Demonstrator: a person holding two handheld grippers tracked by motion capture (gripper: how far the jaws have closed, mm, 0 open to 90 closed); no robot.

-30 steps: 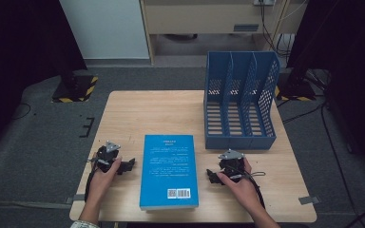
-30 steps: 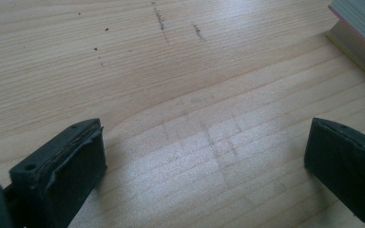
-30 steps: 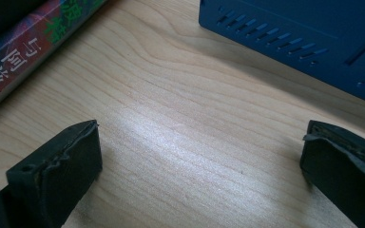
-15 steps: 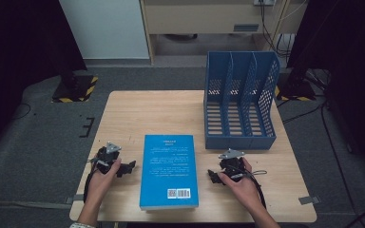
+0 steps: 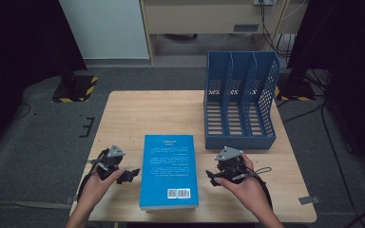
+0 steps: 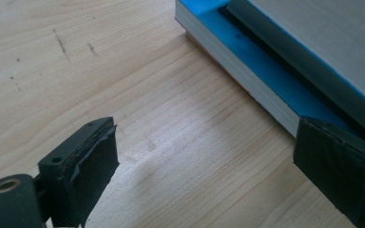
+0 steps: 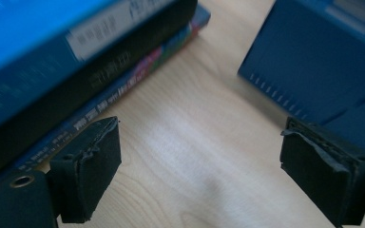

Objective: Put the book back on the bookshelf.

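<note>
Both grippers sit low in the frame, one at each side of the stack of books that lies flat at the bottom centre of the counter. The left gripper is just beside the stack's left edge, its fingers spread with only bare wood between them; the jaws have just been narrowing slightly, yet they grip nothing. From its own camera, the page edges of the stack run across the upper right, close to one finger.

The right gripper mirrors it at lower right, fingers apart and empty, likewise having just drawn in a little. In its view the spines fill the upper left: a bright blue book on top, a dark one under it, a thin one at the bottom.

The blue file rack stands at the upper right of the counter, its three slots empty as far as can be seen.

This looks like the approach step: lining up to take a book from both sides. The next move likely calls for bringing each pair of fingers onto the top book's edges without catching the ones beneath, then lifting it level toward the rack.
</note>
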